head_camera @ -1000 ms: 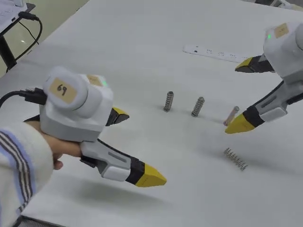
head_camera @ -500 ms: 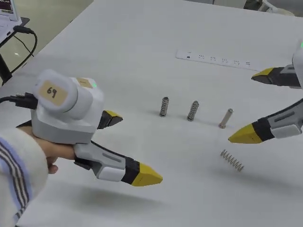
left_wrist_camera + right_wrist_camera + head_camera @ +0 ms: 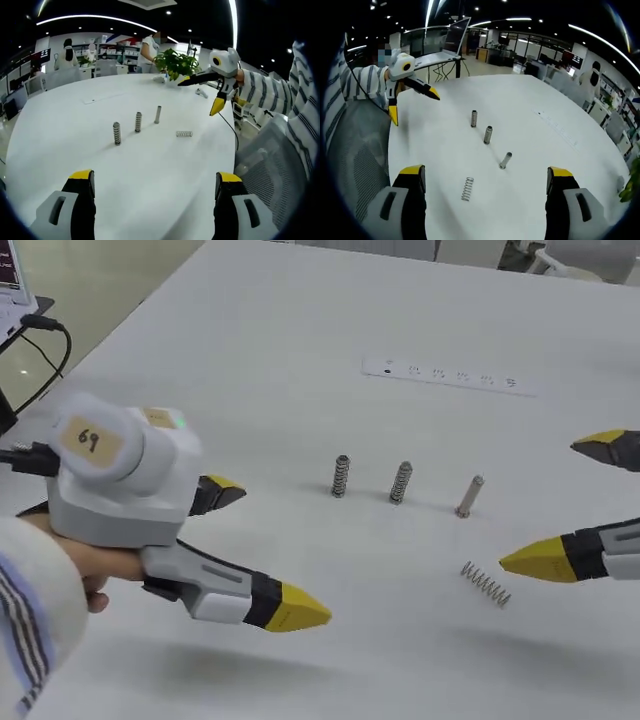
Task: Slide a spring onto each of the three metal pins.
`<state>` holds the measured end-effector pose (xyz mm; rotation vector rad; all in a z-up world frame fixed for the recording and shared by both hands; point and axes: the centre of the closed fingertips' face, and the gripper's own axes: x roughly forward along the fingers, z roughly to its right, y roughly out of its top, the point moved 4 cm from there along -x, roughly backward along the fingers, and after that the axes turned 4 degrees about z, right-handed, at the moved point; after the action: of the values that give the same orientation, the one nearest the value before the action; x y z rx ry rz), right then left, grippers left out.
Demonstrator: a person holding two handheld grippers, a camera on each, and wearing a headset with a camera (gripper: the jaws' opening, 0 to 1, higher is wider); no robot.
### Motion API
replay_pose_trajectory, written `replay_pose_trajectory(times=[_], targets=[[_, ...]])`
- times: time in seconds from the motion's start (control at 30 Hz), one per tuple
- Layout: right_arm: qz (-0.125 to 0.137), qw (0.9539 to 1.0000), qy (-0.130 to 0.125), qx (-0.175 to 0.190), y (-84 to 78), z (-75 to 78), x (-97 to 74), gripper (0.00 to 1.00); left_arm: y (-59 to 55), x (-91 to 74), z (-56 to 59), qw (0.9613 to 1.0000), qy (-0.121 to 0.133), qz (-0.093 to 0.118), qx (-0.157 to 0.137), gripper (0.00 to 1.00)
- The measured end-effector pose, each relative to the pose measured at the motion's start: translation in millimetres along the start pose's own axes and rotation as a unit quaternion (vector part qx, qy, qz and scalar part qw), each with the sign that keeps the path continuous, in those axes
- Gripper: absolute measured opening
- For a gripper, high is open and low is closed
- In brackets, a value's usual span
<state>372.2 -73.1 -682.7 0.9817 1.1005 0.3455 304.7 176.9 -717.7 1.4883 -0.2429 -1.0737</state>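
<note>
I am holding the left gripper (image 3: 262, 552) up over the white table (image 3: 250, 330). Its two yellow tips are standing wide apart, and nothing is sitting between them. I am holding the right gripper (image 3: 550, 502) up too. It is also gaping wide and carrying nothing.

Three metal pins are standing in a row between the two grippers. The first pin (image 3: 340, 476) is standing nearest the left gripper and is wearing a spring. The middle pin (image 3: 400, 482) is wearing a spring as well. The bare pin (image 3: 468, 496) is standing nearest the right gripper.

The loose spring (image 3: 486, 584) is lying flat on the table near the right gripper's lower tip. It is close to the bare pin but not touching it. A long white power strip (image 3: 450, 376) is lying farther off, past the pins.
</note>
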Motion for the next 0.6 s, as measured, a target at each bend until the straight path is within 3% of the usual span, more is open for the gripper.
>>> replay_pose_trajectory(times=[0.23, 0.4, 0.6], targets=[[0.016, 0.9991, -0.014, 0.036, -13.0, -10.5, -8.7, 0.99, 2.1, -2.3, -1.6, 1.0000, 0.002, 0.003, -0.001, 0.98], [0.019, 0.9979, -0.021, 0.057, -24.6, -27.7, -13.6, 0.99, 1.3, -2.9, -0.4, 1.0000, -0.001, 0.000, 0.000, 0.98], [0.040, 0.9936, -0.056, 0.090, -32.7, -34.9, -22.2, 0.98, 5.4, -3.7, -1.4, 1.0000, 0.002, 0.007, -0.004, 0.98]])
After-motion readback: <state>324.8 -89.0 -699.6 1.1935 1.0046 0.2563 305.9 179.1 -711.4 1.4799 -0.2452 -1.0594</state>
